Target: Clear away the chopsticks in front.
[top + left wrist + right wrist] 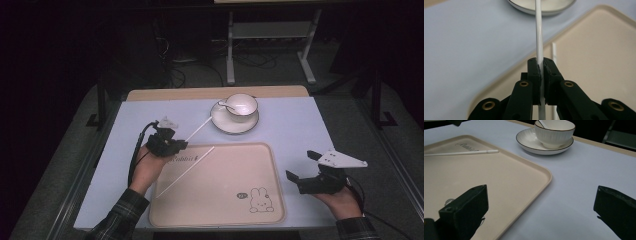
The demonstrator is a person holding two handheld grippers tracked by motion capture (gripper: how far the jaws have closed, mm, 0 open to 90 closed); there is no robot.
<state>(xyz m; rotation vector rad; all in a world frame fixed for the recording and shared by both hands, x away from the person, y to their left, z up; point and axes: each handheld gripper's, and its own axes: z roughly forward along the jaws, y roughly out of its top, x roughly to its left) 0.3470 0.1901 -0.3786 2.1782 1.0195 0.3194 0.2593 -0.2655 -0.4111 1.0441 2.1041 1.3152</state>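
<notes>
My left gripper is shut on a white chopstick and holds it above the table, its tip pointing toward the saucer. In the left gripper view the chopstick runs up from between the closed jaws. A second white chopstick lies diagonally on the beige tray, also seen as a chopstick in the right gripper view. My right gripper is open beside the tray's right edge, nothing between its fingers.
A white bowl with a spoon in it stands on the saucer at the back of the pale blue table. The tray carries a rabbit drawing near its front right corner.
</notes>
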